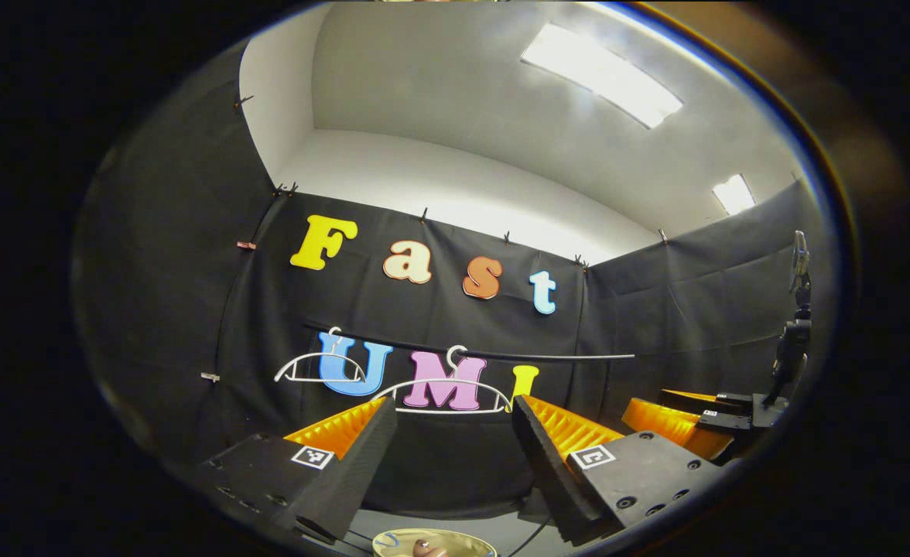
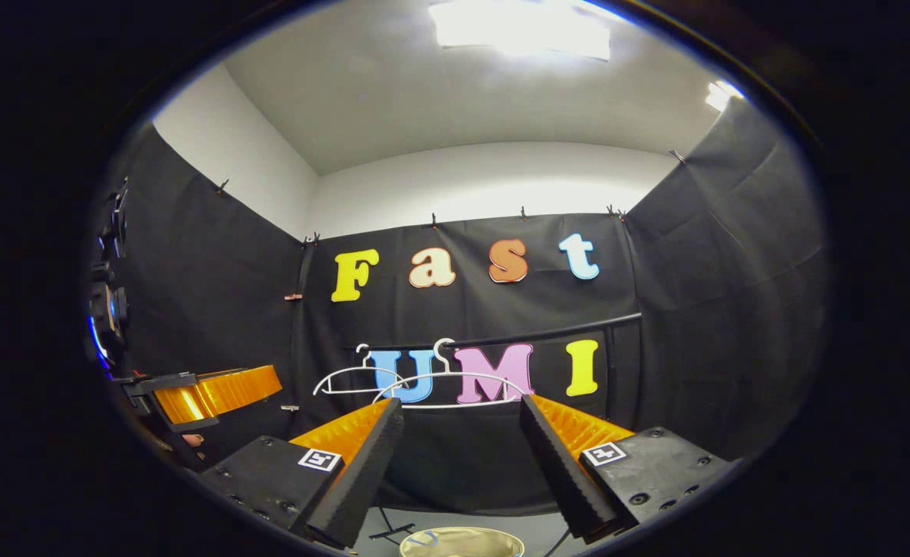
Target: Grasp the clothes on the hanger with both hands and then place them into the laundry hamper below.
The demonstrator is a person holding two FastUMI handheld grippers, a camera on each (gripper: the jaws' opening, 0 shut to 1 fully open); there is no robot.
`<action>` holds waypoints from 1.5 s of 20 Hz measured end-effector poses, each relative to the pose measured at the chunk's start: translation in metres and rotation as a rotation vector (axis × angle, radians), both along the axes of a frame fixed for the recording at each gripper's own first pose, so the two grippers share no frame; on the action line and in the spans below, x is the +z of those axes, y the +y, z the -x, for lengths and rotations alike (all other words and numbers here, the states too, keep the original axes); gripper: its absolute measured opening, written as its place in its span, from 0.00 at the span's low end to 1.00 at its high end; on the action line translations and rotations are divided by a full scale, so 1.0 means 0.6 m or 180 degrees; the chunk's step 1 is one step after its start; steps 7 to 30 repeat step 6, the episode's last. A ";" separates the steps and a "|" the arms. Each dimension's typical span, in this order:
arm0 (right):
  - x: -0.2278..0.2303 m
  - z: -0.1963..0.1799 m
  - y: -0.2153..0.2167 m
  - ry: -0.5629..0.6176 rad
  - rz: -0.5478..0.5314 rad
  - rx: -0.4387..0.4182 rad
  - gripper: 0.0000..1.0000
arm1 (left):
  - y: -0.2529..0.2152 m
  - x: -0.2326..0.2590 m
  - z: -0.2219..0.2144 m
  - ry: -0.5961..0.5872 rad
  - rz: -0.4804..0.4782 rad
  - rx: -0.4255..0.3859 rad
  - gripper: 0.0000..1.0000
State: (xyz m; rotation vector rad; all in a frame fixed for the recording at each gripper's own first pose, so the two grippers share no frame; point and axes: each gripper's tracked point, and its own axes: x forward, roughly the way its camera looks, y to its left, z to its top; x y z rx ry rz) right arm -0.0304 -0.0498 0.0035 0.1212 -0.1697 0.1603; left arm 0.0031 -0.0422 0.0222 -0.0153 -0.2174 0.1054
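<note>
Both grippers are held up and level, pointing at the far wall of the booth, and each one has its fingers spread wide with nothing between them. Through the left gripper [image 1: 451, 433] a dark rail [image 1: 501, 353] runs across the far wall, and two white hangers hang from it: a smaller-looking one [image 1: 319, 365] further left and a nearer one [image 1: 443, 391] more to the middle. Both are bare wire outlines, with the wall showing through them (I can make out no garment on either). Low in the gap between the fingers, right at the near edge, sits the round pale rim of the laundry hamper [image 1: 433, 541], below the rail; something small and dark lies inside it, too cut off to name. Off to the right in this view is the right gripper [image 1: 683, 422], apart from the left one and at about the same height, its jaws hard to judge from that angle. In the right gripper view, the right gripper [image 2: 461, 441] frames the same rail [image 2: 517, 337], the two hangers [image 2: 358, 379] [image 2: 443, 387] and the hamper rim [image 2: 461, 543], with the left gripper [image 2: 215, 391] out on the left.
</note>
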 end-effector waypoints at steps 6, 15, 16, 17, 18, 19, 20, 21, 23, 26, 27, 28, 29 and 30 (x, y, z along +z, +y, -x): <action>0.006 0.018 -0.002 -0.0033 -0.0052 0.0109 0.97 | -0.016 -0.004 0.015 0.0021 0.0026 0.0012 0.95; 0.006 0.018 -0.002 -0.0033 -0.0052 0.0109 0.97 | -0.016 -0.004 0.015 0.0021 0.0026 0.0012 0.95; 0.006 0.018 -0.002 -0.0033 -0.0052 0.0109 0.97 | -0.016 -0.004 0.015 0.0021 0.0026 0.0012 0.95; 0.006 0.018 -0.002 -0.0033 -0.0052 0.0109 0.97 | -0.016 -0.004 0.015 0.0021 0.0026 0.0012 0.95; 0.006 0.018 -0.002 -0.0033 -0.0052 0.0109 0.97 | -0.016 -0.004 0.015 0.0021 0.0026 0.0012 0.95; 0.006 0.018 -0.002 -0.0033 -0.0052 0.0109 0.97 | -0.016 -0.004 0.015 0.0021 0.0026 0.0012 0.95; 0.006 0.018 -0.002 -0.0033 -0.0052 0.0109 0.97 | -0.016 -0.004 0.015 0.0021 0.0026 0.0012 0.95; 0.006 0.018 -0.002 -0.0033 -0.0052 0.0109 0.97 | -0.016 -0.004 0.015 0.0021 0.0026 0.0012 0.95; 0.006 0.018 -0.002 -0.0033 -0.0052 0.0109 0.97 | -0.016 -0.004 0.015 0.0021 0.0026 0.0012 0.95; 0.006 0.018 -0.002 -0.0033 -0.0052 0.0109 0.97 | -0.016 -0.004 0.015 0.0021 0.0026 0.0012 0.95; 0.006 0.018 -0.002 -0.0033 -0.0052 0.0109 0.97 | -0.016 -0.004 0.015 0.0021 0.0026 0.0012 0.95; 0.006 0.018 -0.002 -0.0033 -0.0052 0.0109 0.97 | -0.016 -0.004 0.015 0.0021 0.0026 0.0012 0.95; 0.006 0.018 -0.002 -0.0033 -0.0052 0.0109 0.97 | -0.016 -0.004 0.015 0.0021 0.0026 0.0012 0.95; 0.006 0.018 -0.002 -0.0033 -0.0052 0.0109 0.97 | -0.016 -0.004 0.015 0.0021 0.0026 0.0012 0.95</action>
